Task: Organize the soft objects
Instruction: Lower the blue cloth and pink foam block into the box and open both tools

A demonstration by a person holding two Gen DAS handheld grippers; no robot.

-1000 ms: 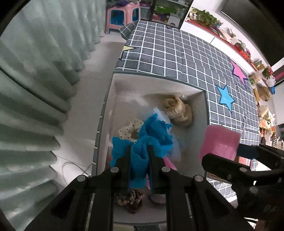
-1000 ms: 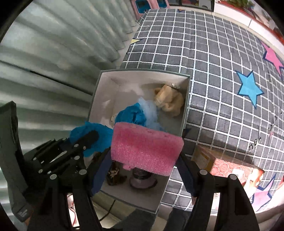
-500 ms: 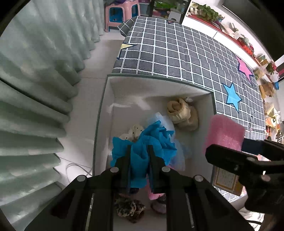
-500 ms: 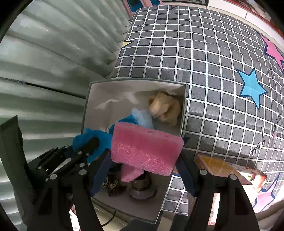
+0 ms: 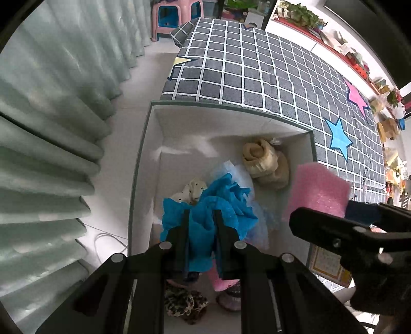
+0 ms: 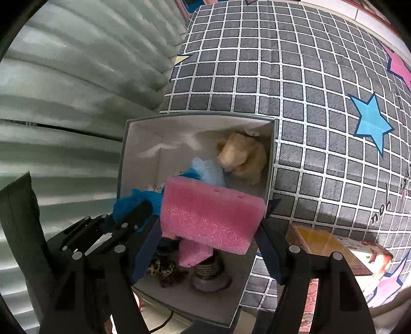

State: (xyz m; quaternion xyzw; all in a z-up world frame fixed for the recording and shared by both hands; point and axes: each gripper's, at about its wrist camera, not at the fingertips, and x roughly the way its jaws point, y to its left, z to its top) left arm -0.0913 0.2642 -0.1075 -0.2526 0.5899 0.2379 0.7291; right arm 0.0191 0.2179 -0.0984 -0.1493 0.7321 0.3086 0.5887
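The left hand-held gripper has its two black fingers drawn close together on a crumpled bright blue cloth, which bulges out above and to both sides of them. It hangs over the open white cardboard box with a grey-green rim. To its right, the right hand-held gripper clamps a thick rectangular pink foam sponge by its two short ends, its blue-padded fingers pressed against the foam, holding it level above the near right part of the box.

Low in the box, nearest the cameras, lie a leopard-print fabric scrunchie, a small pink foam piece and a greyish-purple ribbed round item, close together. Farther in, under the blue cloth, sit a white soft toy with black dots and a pale blue translucent mesh fabric. At the far right corner of the box rests a rolled beige plush bundle.

The box stands against the edge of a bed with a grey checked cover bearing blue and pink stars. A flat orange-yellow printed box lies on the bed just right of the white box. Pale green pleated curtains hang to the left, and a pink plastic stool stands beyond the bed
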